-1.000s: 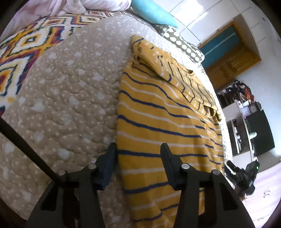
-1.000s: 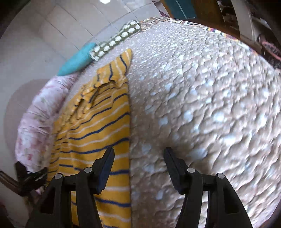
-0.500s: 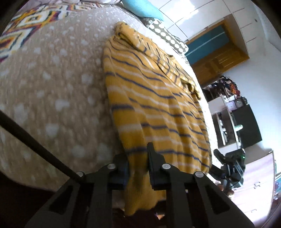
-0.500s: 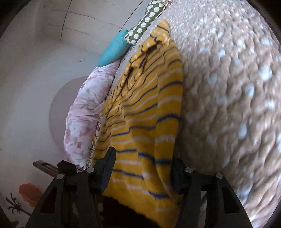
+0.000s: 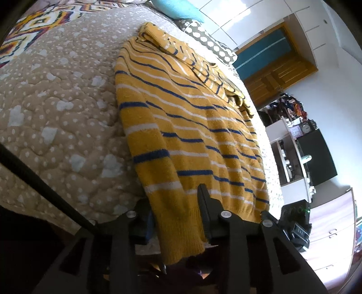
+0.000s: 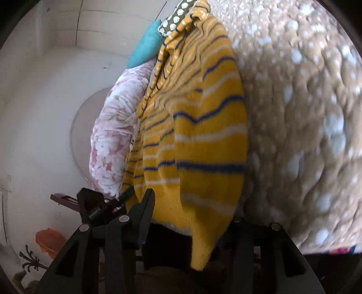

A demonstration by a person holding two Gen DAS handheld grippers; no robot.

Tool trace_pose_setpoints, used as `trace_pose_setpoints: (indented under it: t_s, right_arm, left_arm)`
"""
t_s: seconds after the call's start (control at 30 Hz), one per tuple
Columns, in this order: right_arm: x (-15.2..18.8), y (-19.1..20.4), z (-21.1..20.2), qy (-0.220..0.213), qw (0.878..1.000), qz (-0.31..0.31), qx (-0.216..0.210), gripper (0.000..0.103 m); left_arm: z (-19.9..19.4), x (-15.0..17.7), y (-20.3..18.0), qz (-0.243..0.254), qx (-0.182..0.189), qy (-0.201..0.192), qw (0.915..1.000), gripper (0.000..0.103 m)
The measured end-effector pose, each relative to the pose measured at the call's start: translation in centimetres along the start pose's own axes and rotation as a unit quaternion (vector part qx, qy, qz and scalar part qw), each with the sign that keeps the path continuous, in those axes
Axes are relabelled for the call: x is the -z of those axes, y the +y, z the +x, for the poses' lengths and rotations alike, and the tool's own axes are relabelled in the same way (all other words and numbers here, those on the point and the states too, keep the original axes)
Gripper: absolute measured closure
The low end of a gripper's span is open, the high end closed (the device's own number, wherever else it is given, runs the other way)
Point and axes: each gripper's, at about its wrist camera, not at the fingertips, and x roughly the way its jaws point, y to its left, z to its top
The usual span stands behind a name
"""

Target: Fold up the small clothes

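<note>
Left tool [image 5: 175, 203]: black plastic frame with two tapered fingers [image 5: 204, 199], silver screw heads at the pivots. Right tool [image 6: 192, 208]: identical black build, same silver screws.

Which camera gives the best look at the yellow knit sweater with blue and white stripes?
Left wrist: the yellow knit sweater with blue and white stripes lies sharp, spread from hem to folded top. Right wrist shows it blurred and bunched, mostly one side edge.

Spotted quilt [image 5: 56, 95], teal pillow [image 5: 178, 9], floral bedding [image 6: 113, 126]
</note>
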Motion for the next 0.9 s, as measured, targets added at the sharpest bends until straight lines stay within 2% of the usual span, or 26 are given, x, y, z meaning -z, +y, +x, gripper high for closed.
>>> trace_pose_setpoints:
  t_s: [0.03,0.07,0.1,0.13,0.17,0.27,0.43,0.5,0.57,0.67,0.73,0.9]
  right_arm:
    - [0.1,0.2,0.0,-0.002,1.0,-0.004,0.013,0.068]
    - [0.0,0.5,0.1,-0.004,1.0,-0.008,0.027,0.074]
    - [0.0,0.7,0.0,-0.006,0.999,-0.013,0.044,0.087]
    - [-0.2,1.1,0.0,-0.009,0.998,-0.02,0.063,0.095]
    - [-0.3,1.6,-0.3,-0.011,0.996,-0.032,0.077,0.095]
    - [-0.1,3.4,-1.3,-0.002,0.994,-0.072,0.078,0.097]
    - [2.1,7.4,-2.9,0.036,0.985,-0.151,0.077,0.097]
    - [3.4,8.1,-3.2,0.056,0.981,-0.169,0.08,0.097]
    - [4.4,8.3,-2.9,0.069,0.977,-0.18,0.09,0.097]
    - [4.6,7.8,-2.2,0.076,0.975,-0.182,0.1,0.097]
    - [4.0,8.4,-1.6,0.073,0.974,-0.192,0.101,0.097]
    - [0.0,10.9,-0.6,0.042,0.968,-0.231,0.092,0.097]
  left_arm:
    - [0.0,-0.1,-0.1,0.002,-0.011,0.003,0.9999,0.083]
    - [-0.3,-0.5,-0.3,0.008,-0.047,0.004,0.9989,0.095]
    - [-0.5,-0.8,-0.2,0.01,-0.056,0.002,0.9984,0.095]
    - [-1.3,-1.2,-0.2,0.007,-0.059,-0.01,0.9982,0.095]
    - [-2.6,-1.6,-0.1,0.004,-0.066,-0.028,0.9974,0.095]
    - [-6.0,-2.3,-0.6,0.013,-0.056,-0.053,0.9969,0.096]
    - [-10.5,-0.1,-2.9,0.059,-0.053,-0.073,0.9942,0.097]
    - [-11.0,0.8,-3.1,0.067,-0.058,-0.073,0.9934,0.097]
    - [-10.8,1.6,-2.6,0.073,-0.08,-0.076,0.9912,0.097]
    - [-9.6,1.5,-1.2,0.057,-0.093,-0.067,0.9918,0.097]
    - [-9.1,0.4,-0.8,0.047,-0.091,-0.071,0.9922,0.097]
    - [-8.6,-4.3,-2.4,0.07,-0.105,-0.116,0.9852,0.097]
